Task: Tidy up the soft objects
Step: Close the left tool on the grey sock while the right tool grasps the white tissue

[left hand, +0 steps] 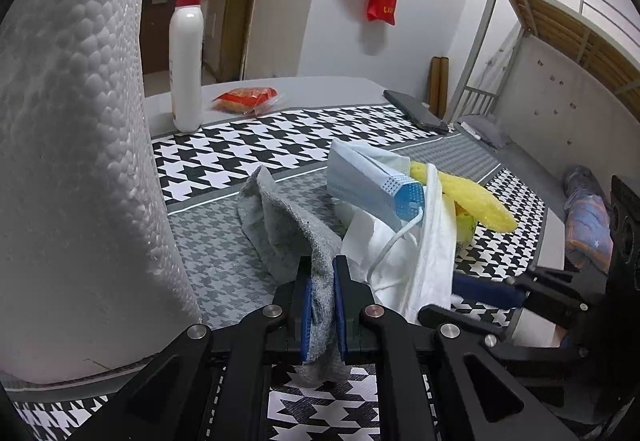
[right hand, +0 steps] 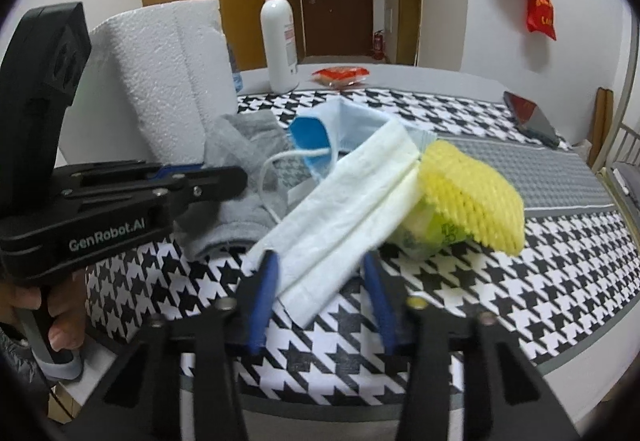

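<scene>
Only the left wrist view showed the left tongs (left hand: 322, 273) pinching the grey sock (left hand: 288, 225) at lower centre, its length running up-left. In the right view, the right tongs (right hand: 320, 269) stood spread around the white folded cloth (right hand: 340, 209), which ran diagonally toward upper right on the bench (right hand: 500, 301).

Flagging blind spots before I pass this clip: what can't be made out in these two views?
- Green packet: right wrist view, mostly covered by the yellow foam net and white tissue; print unreadable.
- Right gripper: blurred; whether its pads press the tissue is unclear.
- Grey sock: left wrist view, its lower end is hidden behind the left gripper clamping it.
</scene>
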The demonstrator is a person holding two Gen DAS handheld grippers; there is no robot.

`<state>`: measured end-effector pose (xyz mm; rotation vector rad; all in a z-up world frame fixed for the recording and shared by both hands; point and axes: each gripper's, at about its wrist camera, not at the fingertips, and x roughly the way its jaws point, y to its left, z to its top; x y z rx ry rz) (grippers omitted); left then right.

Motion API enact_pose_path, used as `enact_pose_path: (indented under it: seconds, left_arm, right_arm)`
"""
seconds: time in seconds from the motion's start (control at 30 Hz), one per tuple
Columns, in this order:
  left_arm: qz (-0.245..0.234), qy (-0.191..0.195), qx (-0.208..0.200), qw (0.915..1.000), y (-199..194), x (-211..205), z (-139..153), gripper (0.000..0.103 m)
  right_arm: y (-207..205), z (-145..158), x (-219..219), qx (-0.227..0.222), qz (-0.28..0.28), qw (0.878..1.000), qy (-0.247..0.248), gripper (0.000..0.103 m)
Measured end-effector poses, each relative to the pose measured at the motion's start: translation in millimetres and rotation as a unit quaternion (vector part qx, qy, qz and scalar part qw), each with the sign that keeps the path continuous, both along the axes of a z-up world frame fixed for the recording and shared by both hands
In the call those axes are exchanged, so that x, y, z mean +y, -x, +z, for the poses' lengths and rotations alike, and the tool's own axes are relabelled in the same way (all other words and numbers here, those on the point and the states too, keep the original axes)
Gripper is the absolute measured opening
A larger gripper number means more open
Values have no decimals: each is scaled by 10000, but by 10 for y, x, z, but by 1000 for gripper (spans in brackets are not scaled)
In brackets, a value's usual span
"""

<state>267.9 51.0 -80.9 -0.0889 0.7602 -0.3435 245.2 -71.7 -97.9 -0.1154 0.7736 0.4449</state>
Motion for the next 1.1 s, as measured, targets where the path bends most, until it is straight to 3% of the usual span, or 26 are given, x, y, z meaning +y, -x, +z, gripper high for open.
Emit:
enact_pose_path:
  seconds: [0.07, 0.17, 0.43, 0.7, 0.83, 0.9, 0.93, 0.97, 1.1]
  left_arm:
    - [7, 4, -13, 10000, 6, 9, 4, 11]
    - [18, 14, 1, 10000, -2, 11, 2, 11]
    - [5, 64, -56, 10000, 27, 32, 24, 11]
    - [51, 82, -101, 9999, 57, 51, 36, 10]
    - [47, 28, -131, 9999, 74, 26, 34, 11]
    - [58, 26, -138, 9999, 75, 21, 40, 11]
    - [71, 36, -142, 9999, 77, 25, 43, 11]
    - [82, 49, -147, 9998, 79, 29, 47, 11]
    - [87, 116, -197, 9997, 111, 45, 69, 11]
  right_arm:
    - [-5, -10, -5, 64, 43, 10000, -36, 17]
    - [-4, -13, -9, 107, 60, 9999, -54, 11]
    - [220, 129, -159, -138, 98, 9999, 28, 10]
    - [424, 299, -513, -384, -322, 9987, 62, 10]
    - [402, 303, -573, -192, -401, 9988, -218, 11]
    - [361, 271, -487, -158, -414, 9989, -153, 25]
    - [337, 249, -435, -126, -422, 9989, -159, 50]
    - [320, 226, -379, -87, -367, 9991, -182, 67]
    - [284, 194, -226, -138, -271, 9993, -210, 69]
